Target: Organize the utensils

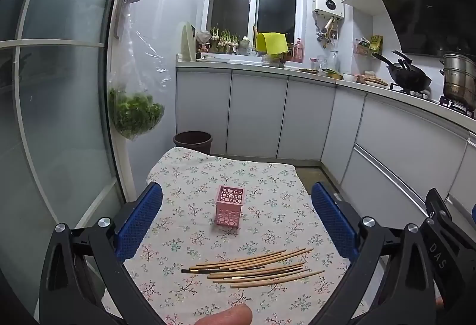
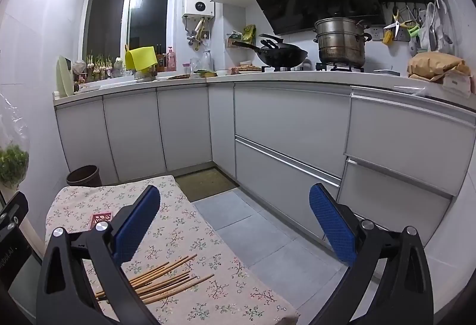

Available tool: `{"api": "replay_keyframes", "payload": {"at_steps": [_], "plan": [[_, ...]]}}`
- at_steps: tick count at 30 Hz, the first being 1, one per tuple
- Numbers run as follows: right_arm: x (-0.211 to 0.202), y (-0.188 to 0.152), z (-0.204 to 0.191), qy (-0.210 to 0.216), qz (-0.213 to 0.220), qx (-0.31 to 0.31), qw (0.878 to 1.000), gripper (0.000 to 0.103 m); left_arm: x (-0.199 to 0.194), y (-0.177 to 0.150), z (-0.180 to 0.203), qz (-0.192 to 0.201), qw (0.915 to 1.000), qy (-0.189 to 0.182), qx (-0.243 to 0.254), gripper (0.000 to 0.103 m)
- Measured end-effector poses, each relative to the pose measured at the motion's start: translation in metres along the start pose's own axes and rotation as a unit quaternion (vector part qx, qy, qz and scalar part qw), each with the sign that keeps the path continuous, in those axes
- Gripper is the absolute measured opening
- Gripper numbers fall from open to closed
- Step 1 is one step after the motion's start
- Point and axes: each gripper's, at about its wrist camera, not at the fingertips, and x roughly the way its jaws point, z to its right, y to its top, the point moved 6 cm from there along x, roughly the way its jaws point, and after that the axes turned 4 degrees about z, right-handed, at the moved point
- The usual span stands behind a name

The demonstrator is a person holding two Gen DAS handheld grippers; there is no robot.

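Note:
Several wooden chopsticks (image 1: 255, 267) lie in a loose bundle on the floral tablecloth (image 1: 190, 176), near the front. A pink openwork holder (image 1: 229, 205) stands upright and empty behind them, mid-table. My left gripper (image 1: 236, 207) is open and empty above the table, its blue pads (image 1: 139, 219) wide on either side of the holder. My right gripper (image 2: 235, 218) is open and empty, over the table's right edge and the floor. The chopsticks (image 2: 166, 277) lie beside its left finger, which partly hides the holder (image 2: 101, 219).
A dark waste bin (image 1: 192, 140) stands beyond the table's far edge. White cabinets (image 2: 291, 128) line the back and right, with a wok (image 2: 279, 52) and steel pot (image 2: 340, 40) on the stove. A glass door (image 1: 59, 87) with a bag of greens (image 1: 134, 112) is at the left.

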Motion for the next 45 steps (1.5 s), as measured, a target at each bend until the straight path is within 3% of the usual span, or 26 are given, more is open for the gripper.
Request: {"api": "replay_keyframes", "payload": {"at_steps": [11,16,45], "plan": [[-0.005,-0.009,-0.010,-0.008,0.012,-0.022,1.000,0.098,-0.003,-0.004,-0.012,0.001,0.9999,-0.002,0.016,0.096],[-0.005,-0.013,-0.014,-0.009,0.010,-0.026,1.000,0.098,0.000,-0.006,-0.007,0.000,0.9996,0.015,0.026,0.096],[-0.013,-0.017,-0.022,0.010,0.004,-0.041,0.999,0.098,0.001,-0.009,-0.007,0.001,0.9992,0.031,0.023,0.096]]}}
